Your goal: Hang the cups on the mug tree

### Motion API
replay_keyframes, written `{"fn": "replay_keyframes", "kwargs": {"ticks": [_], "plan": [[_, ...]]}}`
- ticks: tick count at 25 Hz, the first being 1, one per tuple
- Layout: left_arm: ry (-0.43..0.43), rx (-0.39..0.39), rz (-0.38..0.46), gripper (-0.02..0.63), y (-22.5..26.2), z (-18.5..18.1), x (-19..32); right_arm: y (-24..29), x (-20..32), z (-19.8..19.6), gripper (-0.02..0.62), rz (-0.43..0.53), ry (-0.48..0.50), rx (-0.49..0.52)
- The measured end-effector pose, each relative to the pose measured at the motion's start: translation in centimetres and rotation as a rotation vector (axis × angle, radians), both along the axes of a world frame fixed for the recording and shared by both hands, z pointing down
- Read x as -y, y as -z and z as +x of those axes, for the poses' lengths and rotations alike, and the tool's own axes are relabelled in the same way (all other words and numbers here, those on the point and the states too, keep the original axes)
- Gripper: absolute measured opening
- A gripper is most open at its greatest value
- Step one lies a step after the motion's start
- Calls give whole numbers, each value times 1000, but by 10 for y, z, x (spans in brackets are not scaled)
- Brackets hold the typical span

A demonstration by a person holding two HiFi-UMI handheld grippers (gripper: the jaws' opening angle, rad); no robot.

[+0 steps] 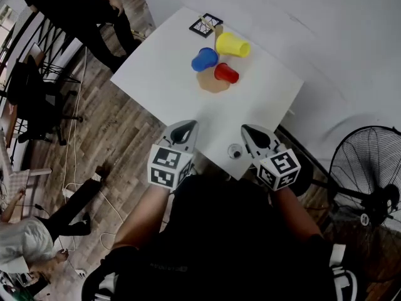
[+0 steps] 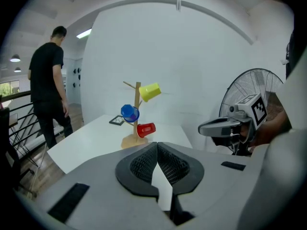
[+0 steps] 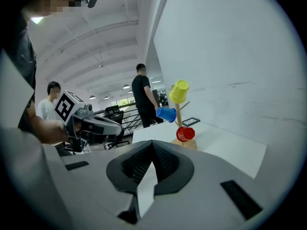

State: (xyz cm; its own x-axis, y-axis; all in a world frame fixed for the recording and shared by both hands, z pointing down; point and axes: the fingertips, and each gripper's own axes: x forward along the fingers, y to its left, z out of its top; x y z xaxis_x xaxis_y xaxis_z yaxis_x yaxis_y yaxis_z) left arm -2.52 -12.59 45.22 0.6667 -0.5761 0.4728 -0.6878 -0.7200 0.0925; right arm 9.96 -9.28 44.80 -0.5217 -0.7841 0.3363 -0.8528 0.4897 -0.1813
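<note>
A wooden mug tree (image 1: 213, 80) (image 2: 136, 114) (image 3: 181, 123) stands on the far half of the white table (image 1: 169, 74). Three cups hang on it: a yellow cup (image 1: 232, 44) (image 2: 149, 92) (image 3: 179, 91) at the top, a blue cup (image 1: 204, 59) (image 2: 129, 113) (image 3: 166, 114) at mid height and a red cup (image 1: 226, 73) (image 2: 146, 129) (image 3: 185, 133) lowest. My left gripper (image 1: 185, 130) (image 2: 157, 150) hovers at the table's near edge, shut and empty. My right gripper (image 1: 252, 133) (image 3: 152, 150) is level with it on the right, also shut with nothing in it. Both point toward the tree from well short of it.
A small black-framed square (image 1: 205, 25) lies at the table's far corner. A small round thing (image 1: 235, 151) sits by the near edge between my grippers. A standing fan (image 1: 369, 168) is on the right. A person in black (image 1: 88, 11) stands left of the table, near office chairs (image 1: 34, 99).
</note>
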Motion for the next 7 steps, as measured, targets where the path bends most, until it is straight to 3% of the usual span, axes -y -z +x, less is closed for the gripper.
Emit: {"fn": "replay_keyframes", "kwargs": {"ticks": [7], "plan": [[-3, -1, 2, 17, -1, 0, 3, -1, 2, -1, 6, 7, 4, -22]]}}
